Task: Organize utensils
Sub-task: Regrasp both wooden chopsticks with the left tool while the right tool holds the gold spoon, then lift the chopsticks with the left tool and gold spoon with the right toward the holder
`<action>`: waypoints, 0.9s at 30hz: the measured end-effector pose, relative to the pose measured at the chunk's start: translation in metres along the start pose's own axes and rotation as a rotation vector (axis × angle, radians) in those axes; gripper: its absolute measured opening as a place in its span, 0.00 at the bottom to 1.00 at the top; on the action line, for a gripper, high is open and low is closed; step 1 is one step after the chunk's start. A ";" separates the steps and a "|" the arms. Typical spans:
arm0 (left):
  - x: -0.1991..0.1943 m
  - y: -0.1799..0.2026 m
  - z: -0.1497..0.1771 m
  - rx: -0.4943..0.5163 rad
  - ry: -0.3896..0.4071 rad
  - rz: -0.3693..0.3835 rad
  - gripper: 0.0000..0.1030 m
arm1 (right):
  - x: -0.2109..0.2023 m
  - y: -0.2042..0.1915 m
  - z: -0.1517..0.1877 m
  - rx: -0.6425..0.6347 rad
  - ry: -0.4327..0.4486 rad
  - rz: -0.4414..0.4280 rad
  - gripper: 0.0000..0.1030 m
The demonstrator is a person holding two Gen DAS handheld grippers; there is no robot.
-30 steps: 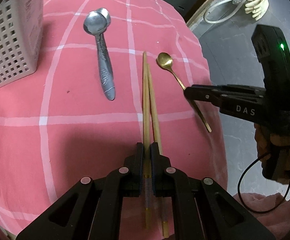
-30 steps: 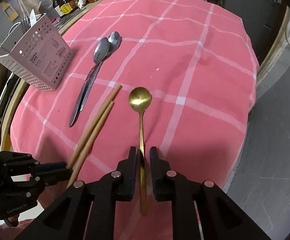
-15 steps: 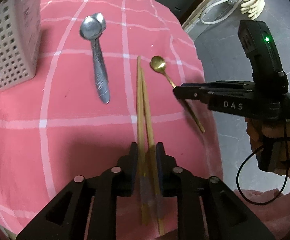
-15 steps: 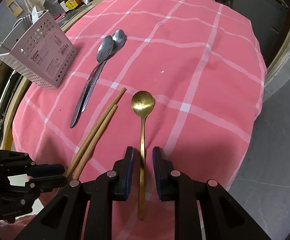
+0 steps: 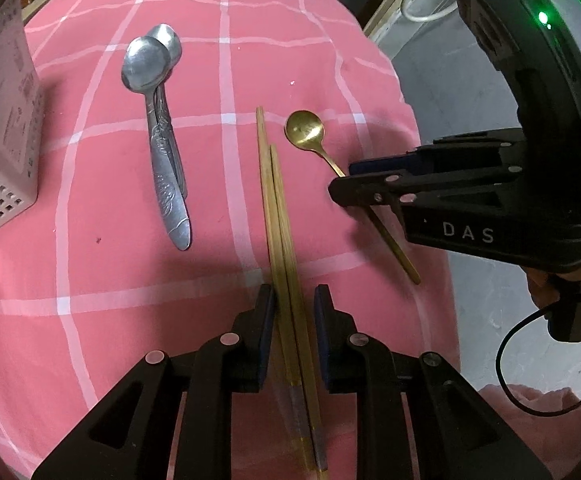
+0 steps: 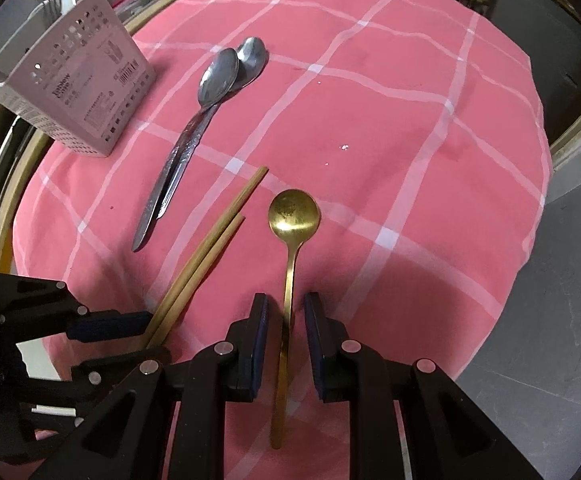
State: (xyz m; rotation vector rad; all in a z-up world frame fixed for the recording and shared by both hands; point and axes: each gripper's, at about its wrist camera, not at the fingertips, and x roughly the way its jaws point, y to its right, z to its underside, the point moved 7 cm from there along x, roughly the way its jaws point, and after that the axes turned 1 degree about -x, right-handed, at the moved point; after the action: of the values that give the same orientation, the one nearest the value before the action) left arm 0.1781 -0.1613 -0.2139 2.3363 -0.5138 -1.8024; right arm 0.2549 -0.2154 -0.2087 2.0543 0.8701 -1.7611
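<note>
Your left gripper straddles the chopsticks, jaws apart; your right gripper likewise spans the gold spoon. Pink checked tablecloth; perforated utensil holder at 10 o'clock.

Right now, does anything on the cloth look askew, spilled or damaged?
Nothing damaged. The chopsticks lie uneven, one tip ahead of the other, and two small white crumbs sit on the pink tablecloth beyond the gold spoon.
</note>
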 end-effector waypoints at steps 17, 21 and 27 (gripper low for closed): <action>-0.002 -0.015 -0.006 -0.148 -0.077 0.096 0.09 | -0.014 0.036 0.000 0.222 0.051 -0.267 0.05; -0.011 -0.007 -0.001 -0.136 0.005 0.116 0.09 | -0.023 0.040 0.000 0.261 0.133 -0.308 0.05; -0.056 0.000 -0.014 -0.098 0.238 0.138 0.09 | -0.041 0.028 0.006 0.297 0.304 -0.331 0.04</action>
State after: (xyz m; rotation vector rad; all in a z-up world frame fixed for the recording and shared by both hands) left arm 0.1793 -0.1426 -0.1595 2.3429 -0.5243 -1.4334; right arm 0.2646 -0.2508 -0.1750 2.5428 1.1515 -1.8631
